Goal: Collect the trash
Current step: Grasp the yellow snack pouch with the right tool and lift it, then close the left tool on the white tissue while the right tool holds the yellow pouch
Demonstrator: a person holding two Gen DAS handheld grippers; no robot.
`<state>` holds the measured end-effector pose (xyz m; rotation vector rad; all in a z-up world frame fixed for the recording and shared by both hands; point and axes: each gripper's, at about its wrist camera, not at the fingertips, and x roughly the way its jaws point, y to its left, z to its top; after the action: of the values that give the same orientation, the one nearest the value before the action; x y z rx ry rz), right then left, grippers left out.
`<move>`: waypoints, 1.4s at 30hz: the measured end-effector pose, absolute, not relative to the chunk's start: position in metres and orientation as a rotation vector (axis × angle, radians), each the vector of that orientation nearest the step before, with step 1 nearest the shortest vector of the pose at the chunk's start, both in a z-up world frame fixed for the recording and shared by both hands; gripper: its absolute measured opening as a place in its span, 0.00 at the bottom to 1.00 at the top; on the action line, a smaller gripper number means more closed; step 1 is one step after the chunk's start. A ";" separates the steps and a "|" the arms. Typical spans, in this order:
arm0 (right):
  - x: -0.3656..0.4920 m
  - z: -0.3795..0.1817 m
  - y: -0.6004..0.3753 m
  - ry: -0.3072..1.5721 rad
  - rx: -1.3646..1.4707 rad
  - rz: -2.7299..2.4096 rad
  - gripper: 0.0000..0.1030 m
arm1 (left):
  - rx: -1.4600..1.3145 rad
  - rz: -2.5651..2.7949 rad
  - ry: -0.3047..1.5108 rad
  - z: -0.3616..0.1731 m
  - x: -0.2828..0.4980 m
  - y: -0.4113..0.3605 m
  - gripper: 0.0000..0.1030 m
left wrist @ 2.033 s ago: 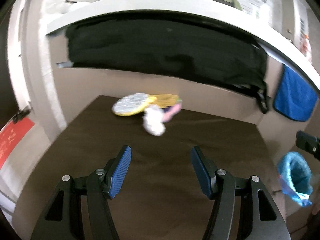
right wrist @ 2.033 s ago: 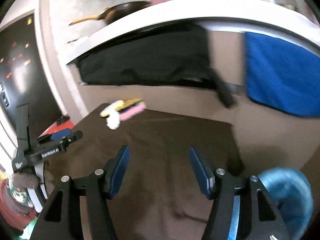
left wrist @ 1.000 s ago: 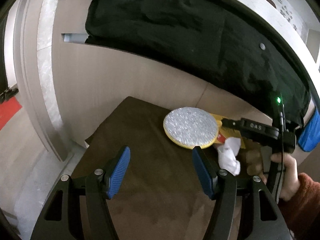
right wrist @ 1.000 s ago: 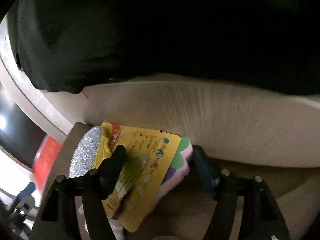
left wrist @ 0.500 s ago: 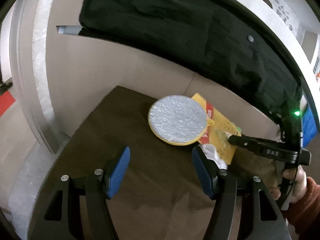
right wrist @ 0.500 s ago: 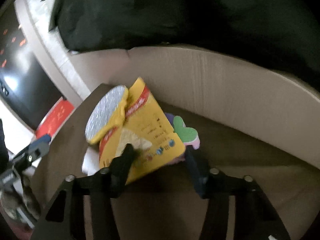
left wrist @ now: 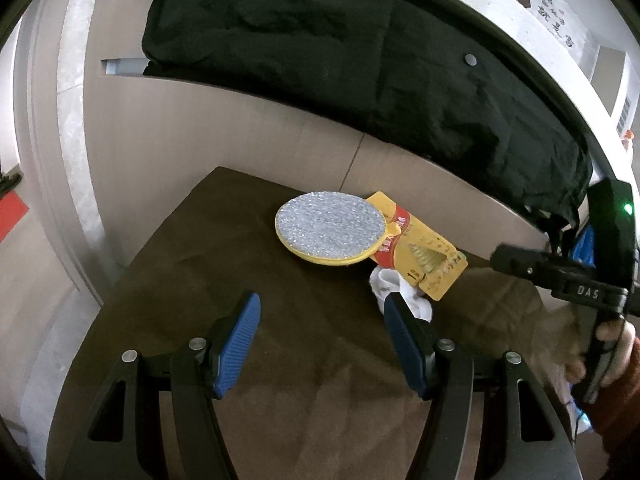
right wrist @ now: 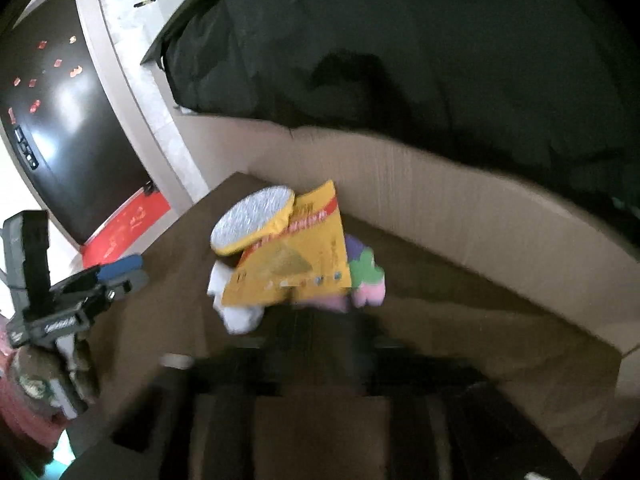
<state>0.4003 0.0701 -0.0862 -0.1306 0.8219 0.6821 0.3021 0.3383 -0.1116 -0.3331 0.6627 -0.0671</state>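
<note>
The trash lies in a pile at the far side of the brown table. It holds a round yellow scouring pad with a silver top, a yellow card package, a crumpled white tissue, and a pink, green and purple foam piece. My left gripper is open just short of the pile, its right pad next to the tissue. My right gripper is blurred and its jaws are opening. Seen from the left wrist, its tips are clear of the card, holding nothing.
A beige panel walls the table's far side, and a black cloth hangs over it from a pale counter. A hand in a reddish sleeve holds the right gripper. A red mat lies on the floor to the left.
The right gripper, which straddled the yellow card and foam piece, has drawn back and up and rolled, leaving the pile on the table. The left gripper has edged towards the pile, still open.
</note>
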 end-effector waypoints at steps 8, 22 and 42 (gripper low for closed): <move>0.445 -0.115 0.151 0.847 -0.339 0.716 0.70 | -0.349 -0.044 0.660 -0.111 0.288 0.356 0.63; 0.439 -0.122 0.195 0.865 -0.468 0.726 0.20 | -0.379 0.017 0.666 -0.116 0.274 0.376 0.63; 0.389 -0.068 -0.010 0.805 -0.162 0.499 0.14 | -0.213 -0.318 0.777 -0.128 0.296 0.230 0.63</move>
<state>0.3893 -0.0099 -0.0676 -0.1619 0.8053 0.4993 0.2957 0.2304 -0.1282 -0.2134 0.7766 -0.3178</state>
